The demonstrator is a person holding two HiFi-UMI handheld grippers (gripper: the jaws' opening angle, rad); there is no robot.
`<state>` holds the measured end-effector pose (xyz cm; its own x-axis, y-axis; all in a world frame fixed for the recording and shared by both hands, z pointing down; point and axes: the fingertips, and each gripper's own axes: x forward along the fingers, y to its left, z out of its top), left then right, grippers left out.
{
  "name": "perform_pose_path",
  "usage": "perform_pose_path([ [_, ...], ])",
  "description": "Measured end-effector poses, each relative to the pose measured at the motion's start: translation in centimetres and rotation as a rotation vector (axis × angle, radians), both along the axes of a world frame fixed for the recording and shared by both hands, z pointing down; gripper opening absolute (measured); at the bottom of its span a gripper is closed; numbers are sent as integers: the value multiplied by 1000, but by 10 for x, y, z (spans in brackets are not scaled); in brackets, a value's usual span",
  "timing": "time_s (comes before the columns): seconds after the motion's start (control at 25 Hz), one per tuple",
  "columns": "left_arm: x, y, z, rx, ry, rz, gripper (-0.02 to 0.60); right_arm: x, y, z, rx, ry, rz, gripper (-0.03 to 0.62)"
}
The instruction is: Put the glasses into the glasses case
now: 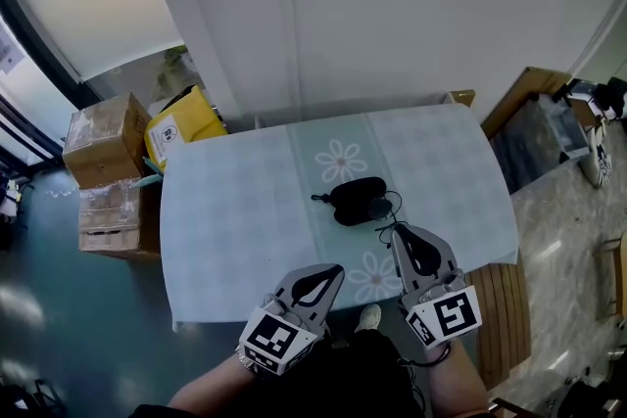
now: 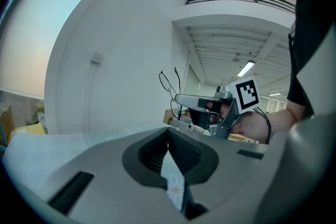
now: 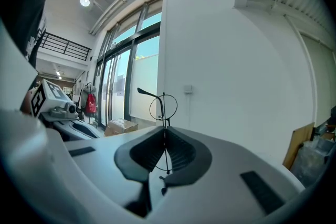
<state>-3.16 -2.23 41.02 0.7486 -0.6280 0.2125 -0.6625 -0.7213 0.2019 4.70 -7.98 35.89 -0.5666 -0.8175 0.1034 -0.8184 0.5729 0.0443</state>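
A black glasses case (image 1: 355, 200) lies on the pale blue checked table (image 1: 225, 210), near the middle. The thin wire glasses (image 1: 391, 207) hang just right of the case, over its near end. My right gripper (image 1: 395, 230) is shut on the glasses. In the right gripper view the glasses' rim (image 3: 164, 123) runs up between the closed jaws of the right gripper (image 3: 165, 131), with one lens ring and a temple above them. My left gripper (image 1: 338, 269) hovers over the table's near edge, shut and empty. From the left gripper (image 2: 168, 131), the glasses (image 2: 177, 81) stick up from the right gripper (image 2: 181, 98).
Cardboard boxes (image 1: 103, 137) and a yellow bag (image 1: 181, 127) stand on the floor left of the table. A wooden slatted seat (image 1: 500, 308) is at the table's near right corner. The table's far edge meets a white wall (image 1: 392, 15).
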Motion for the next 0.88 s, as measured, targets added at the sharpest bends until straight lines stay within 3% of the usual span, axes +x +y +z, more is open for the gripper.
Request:
perform_pose_path([
  [0.24, -3, -5, 3, -1, 3, -25, 26, -5, -14, 4, -2, 18, -32, 31],
  [0.88, 23, -42, 26, -74, -11, -215, 26, 12, -81, 50, -67, 109, -246, 31],
])
